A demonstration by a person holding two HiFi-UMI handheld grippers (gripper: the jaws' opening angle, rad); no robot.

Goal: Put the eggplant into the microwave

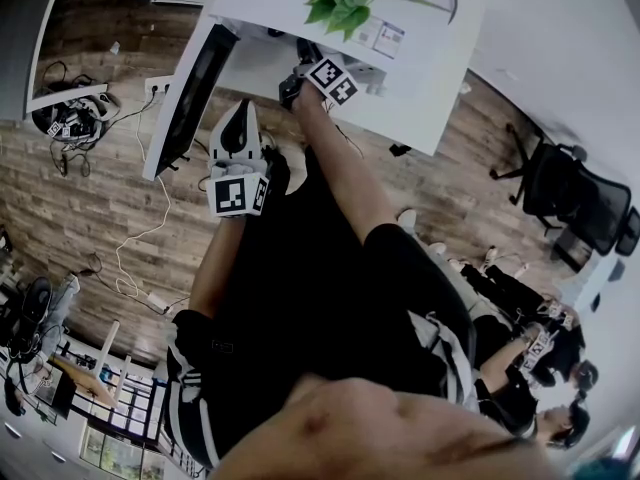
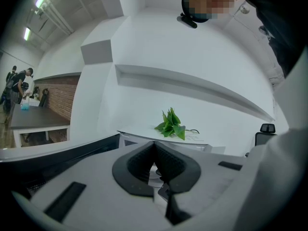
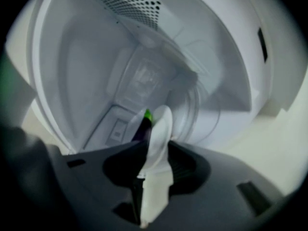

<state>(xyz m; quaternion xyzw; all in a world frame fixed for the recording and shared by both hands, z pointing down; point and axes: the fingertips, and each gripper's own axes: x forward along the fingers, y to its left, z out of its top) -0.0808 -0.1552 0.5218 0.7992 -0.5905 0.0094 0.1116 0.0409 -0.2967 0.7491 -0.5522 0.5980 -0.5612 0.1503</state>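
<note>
Right tool [image 3: 155, 150] is nose-deep in the microwave [image 3: 86, 61], white cavity walls all round it and vent holes above. Its jaws stand about half open. The rim of a white plate [image 3: 162, 124] runs between them with neither pad pinching it, so I call that a let-go hold. The eggplant [image 3: 141, 130] lies on that plate, just ahead of the tool's tips and a touch to their left, its green stem end pointing away into the cavity. It looks to be inside already. Left tool [image 2: 154, 147] is out of the action, jaws together at the tips and empty, with a leafy plant [image 2: 171, 125] on the white desk [image 2: 137, 130] well ahead of it. On handling, my read is that the eggplant is light and firm, but the glossy skin and round shape mean it can slide or roll. The plate rim is the safer place to take hold; on the eggplant itself, go for the thick middle, gently
</note>
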